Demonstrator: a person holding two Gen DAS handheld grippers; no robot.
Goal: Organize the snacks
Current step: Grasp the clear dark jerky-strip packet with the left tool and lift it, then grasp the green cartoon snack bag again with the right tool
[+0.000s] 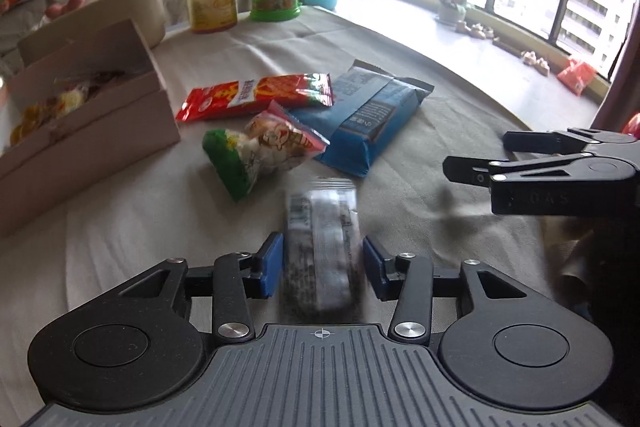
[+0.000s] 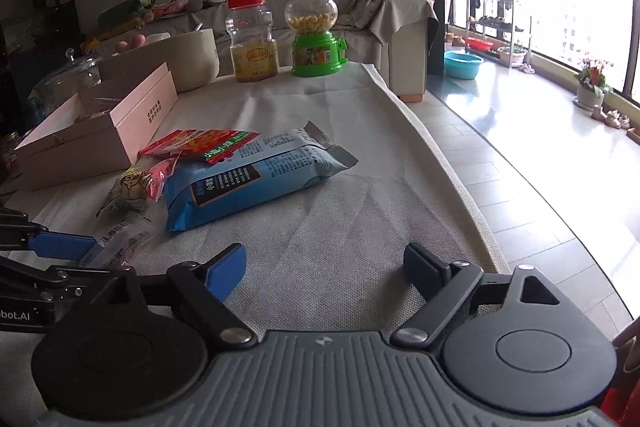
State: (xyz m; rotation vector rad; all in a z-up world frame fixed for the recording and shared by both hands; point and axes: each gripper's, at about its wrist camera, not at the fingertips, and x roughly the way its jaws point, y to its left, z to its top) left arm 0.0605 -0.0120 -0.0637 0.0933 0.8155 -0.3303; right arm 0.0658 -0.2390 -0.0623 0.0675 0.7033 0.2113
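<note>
on the cloth-covered table (image 1: pixel 400 39), seen through the left wrist camera, the left gripper (image 1: pixel 323 269) is hovering with its blue pads spread to either side of a clear dark-filled packet (image 1: pixel 322 247). that packet is blurring between the pads, and gaps are showing on both sides, so nothing is pressing on it. beyond it a green-and-pink snack bag (image 1: pixel 260 151), a red packet (image 1: pixel 256 97) and a large blue bag (image 1: pixel 368 119) are lying bunched together. an open pink box (image 1: pixel 92 131), already holding a few snacks, is sitting to the left, just beside the pile. the right gripper (image 1: pixel 474 157) is reaching in from the right edge, its fingers parted over bare cloth.

through the right wrist camera, the right gripper (image 2: pixel 324 267) is standing wide and empty above the cloth, with the blue bag (image 2: pixel 256 179) lying ahead of it. the left gripper's blue finger (image 2: pixel 60 245) is showing at the left edge over the clear packet (image 2: pixel 120 239). the pink box (image 2: pixel 92 139) is waiting farther back on the left.

judging by this, the step in hand is picking up the clear packet for the box. the next move is calling for the left pads to close squarely on the packet, since slippery film may slide out.
</note>
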